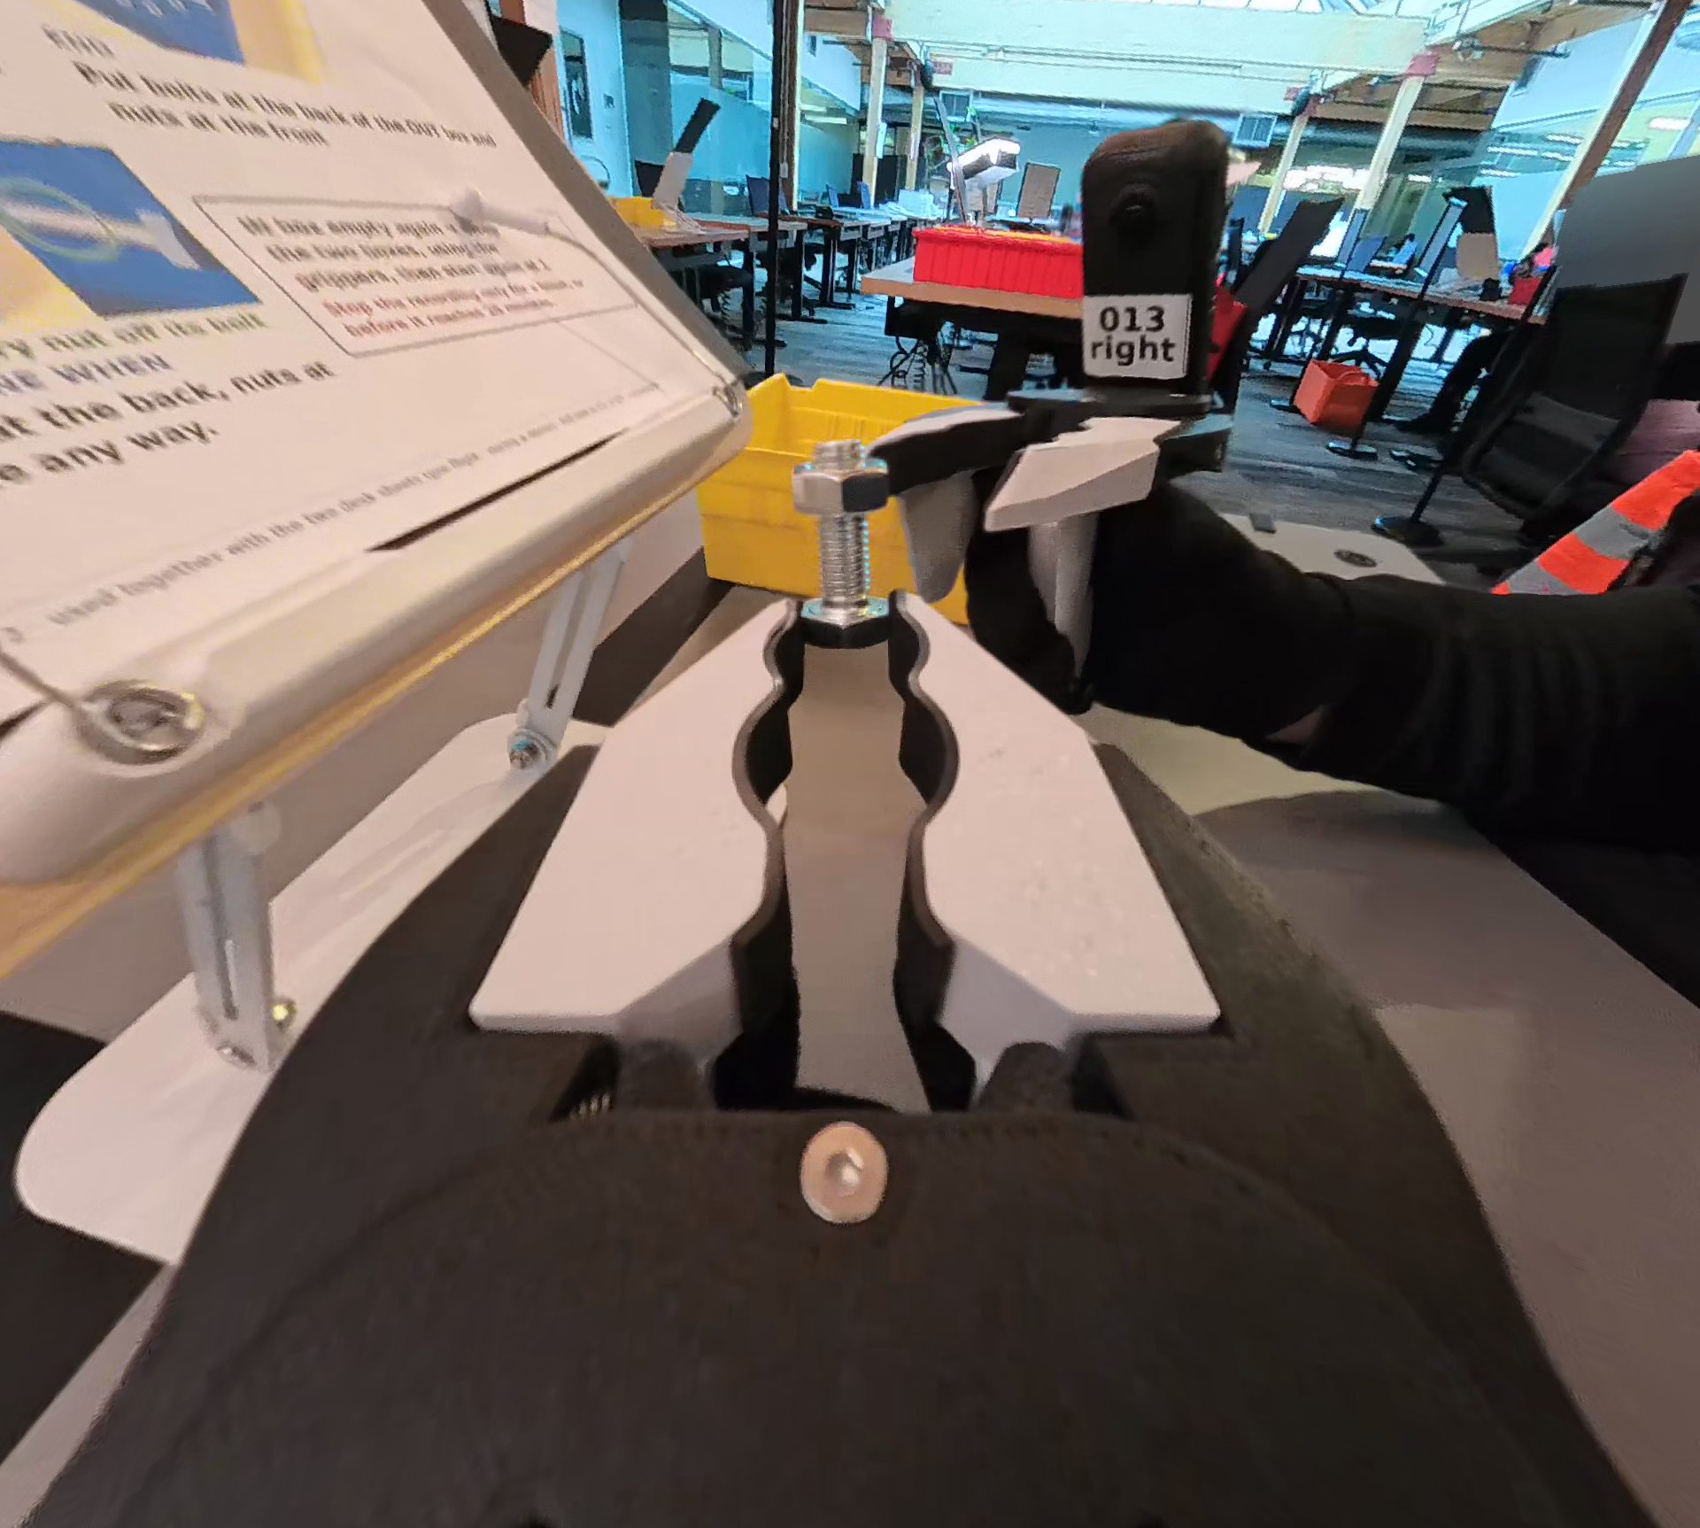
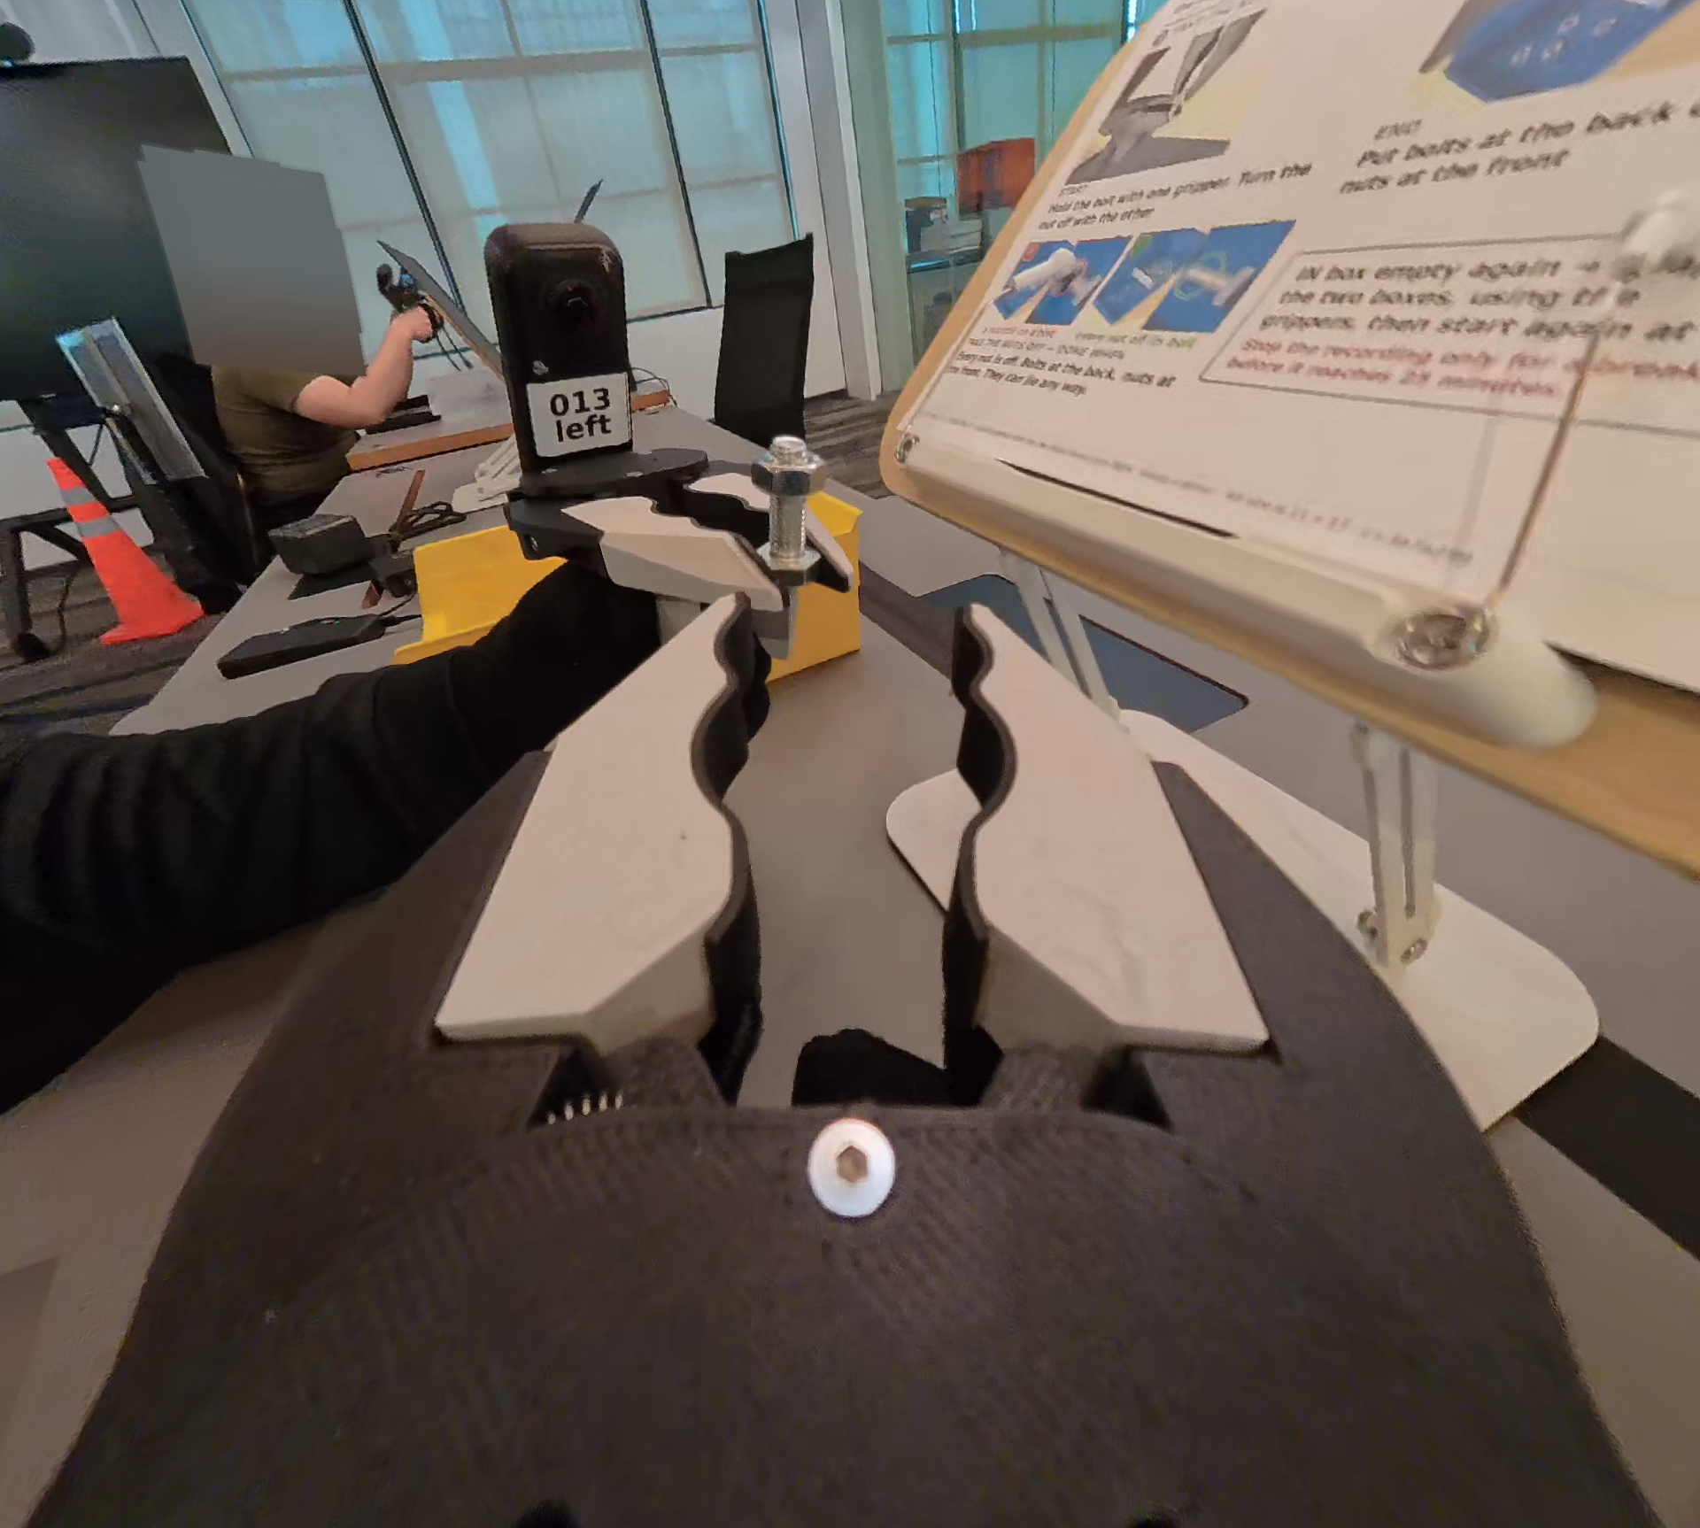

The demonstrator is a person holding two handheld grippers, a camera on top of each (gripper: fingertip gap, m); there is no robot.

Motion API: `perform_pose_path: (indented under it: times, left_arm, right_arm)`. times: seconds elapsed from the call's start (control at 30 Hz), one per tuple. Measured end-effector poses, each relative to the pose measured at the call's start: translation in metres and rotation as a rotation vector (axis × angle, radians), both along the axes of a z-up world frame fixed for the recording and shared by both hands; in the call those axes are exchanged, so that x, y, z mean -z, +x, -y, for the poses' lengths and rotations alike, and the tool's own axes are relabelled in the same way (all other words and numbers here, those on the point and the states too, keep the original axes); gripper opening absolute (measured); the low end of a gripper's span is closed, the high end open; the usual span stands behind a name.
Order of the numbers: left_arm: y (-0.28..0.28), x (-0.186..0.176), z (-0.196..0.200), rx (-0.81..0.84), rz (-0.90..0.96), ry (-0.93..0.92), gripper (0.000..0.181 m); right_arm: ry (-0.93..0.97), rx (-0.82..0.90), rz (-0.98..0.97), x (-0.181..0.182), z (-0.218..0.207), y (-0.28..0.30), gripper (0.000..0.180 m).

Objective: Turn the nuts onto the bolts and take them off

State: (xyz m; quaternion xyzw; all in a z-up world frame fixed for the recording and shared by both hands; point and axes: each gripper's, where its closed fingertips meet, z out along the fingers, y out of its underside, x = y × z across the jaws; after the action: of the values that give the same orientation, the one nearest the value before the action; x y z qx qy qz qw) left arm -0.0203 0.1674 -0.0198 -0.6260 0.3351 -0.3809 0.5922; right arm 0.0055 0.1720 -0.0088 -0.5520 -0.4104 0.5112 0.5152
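Note:
A silver bolt [image 1: 842,555] stands upright, thread end up. My left gripper [image 1: 842,615] is shut on its hex head. A silver nut [image 1: 837,486] sits near the top of the thread, with a few turns of thread showing above it. My right gripper [image 2: 851,619] is open and empty; in the left wrist view it [image 1: 934,486] comes in from the right at nut height, one fingertip at the nut's side. In the right wrist view the bolt [image 2: 789,513] and nut [image 2: 787,472] stand just beyond my left fingertip, held by the left gripper [image 2: 796,569].
A tilted instruction board on a white stand [image 1: 322,288] is close on the left, and shows in the right wrist view [image 2: 1288,306]. A yellow bin [image 1: 763,490] sits on the grey table [image 1: 1380,932] behind the bolt. A person [image 2: 294,408] works at a far desk. My two grippers' fingertips are within a few centimetres of each other.

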Motion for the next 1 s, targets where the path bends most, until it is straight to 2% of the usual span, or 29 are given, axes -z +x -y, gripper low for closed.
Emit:
perform_pose_path:
  times: [0.13, 0.33, 0.83, 1.0]
  left_arm:
    - [-0.010, -0.017, 0.003, -0.012, 0.049, 0.028, 0.016]
    - [-0.013, -0.024, 0.006, -0.014, 0.052, 0.045, 0.016]
    - [0.004, -0.023, 0.010, 0.028, 0.053, 0.040, 0.016]
    - [0.008, -0.025, 0.013, 0.052, 0.067, 0.041, 0.016]
  right_arm:
    - [0.007, -0.046, 0.058, -0.012, 0.004, -0.020, 0.050]
    - [0.081, -0.031, 0.034, -0.050, 0.000, -0.040, 0.057]
    - [0.064, -0.049, 0.006, -0.040, 0.004, -0.047, 0.062]
    - [0.068, -0.038, 0.009, -0.042, 0.006, -0.052, 0.070]
